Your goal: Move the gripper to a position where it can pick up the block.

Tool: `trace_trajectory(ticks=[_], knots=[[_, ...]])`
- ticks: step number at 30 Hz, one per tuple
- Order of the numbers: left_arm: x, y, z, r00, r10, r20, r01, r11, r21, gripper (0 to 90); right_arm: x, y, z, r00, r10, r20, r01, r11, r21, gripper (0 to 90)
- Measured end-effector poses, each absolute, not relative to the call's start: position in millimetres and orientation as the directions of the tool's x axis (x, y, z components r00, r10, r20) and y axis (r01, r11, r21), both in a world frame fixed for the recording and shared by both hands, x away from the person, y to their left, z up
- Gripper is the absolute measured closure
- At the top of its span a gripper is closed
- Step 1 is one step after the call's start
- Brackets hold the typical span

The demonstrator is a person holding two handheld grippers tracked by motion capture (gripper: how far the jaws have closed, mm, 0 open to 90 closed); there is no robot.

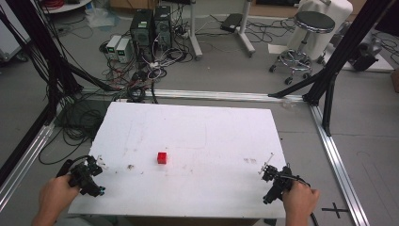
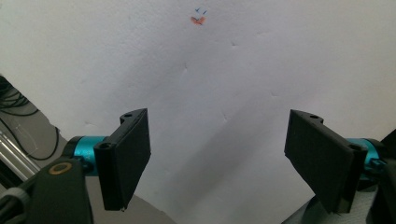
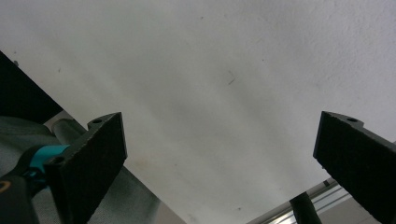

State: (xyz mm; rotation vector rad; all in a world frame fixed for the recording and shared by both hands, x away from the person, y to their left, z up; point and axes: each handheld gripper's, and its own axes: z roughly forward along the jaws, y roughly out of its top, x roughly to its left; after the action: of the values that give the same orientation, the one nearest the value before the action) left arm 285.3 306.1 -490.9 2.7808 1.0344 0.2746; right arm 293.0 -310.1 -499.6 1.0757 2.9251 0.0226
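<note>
A: Item one, the carrying surface?
B: White tabletop [image 1: 202,127], rectangular, scuffed with faint marks; a small orange and blue mark [image 2: 199,18] shows on it in the left gripper view

A: Item two, loose objects on it?
B: One red cube [image 1: 162,157], small, standing alone a little left of the tabletop's middle, nearer the near edge than the far one; well apart from both tools

A: Item three, left gripper?
B: Left gripper [image 1: 94,175], black with teal fittings, held in the person's left hand [image 1: 55,195] at the near left corner of the tabletop. Jaws spread wide in its own view, bare white surface between them, nothing gripped

A: Item four, right gripper?
B: Right gripper [image 1: 269,173], black, held in the right hand [image 1: 299,201] at the near right corner, cable trailing off the edge. Jaws likewise released and far apart, nothing between them but tabletop

A: Item five, surroundings?
B: Grey floor beyond the far edge: computer towers [image 1: 151,26] amid tangled cables, a black round stool [image 1: 306,35] on castors, black frame posts, aluminium rails
</note>
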Motion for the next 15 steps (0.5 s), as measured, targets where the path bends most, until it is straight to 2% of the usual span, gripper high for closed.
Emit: trace_trajectory(ticks=[15], knots=[[291.5, 310.1, -481.0, 0.755, 0.648, 0.101, 0.611, -0.751, 0.251, 22.8, 288.3, -314.8, -498.1, -0.753, 0.658, -0.012, 0.657, 0.752, 0.058, 1.8]])
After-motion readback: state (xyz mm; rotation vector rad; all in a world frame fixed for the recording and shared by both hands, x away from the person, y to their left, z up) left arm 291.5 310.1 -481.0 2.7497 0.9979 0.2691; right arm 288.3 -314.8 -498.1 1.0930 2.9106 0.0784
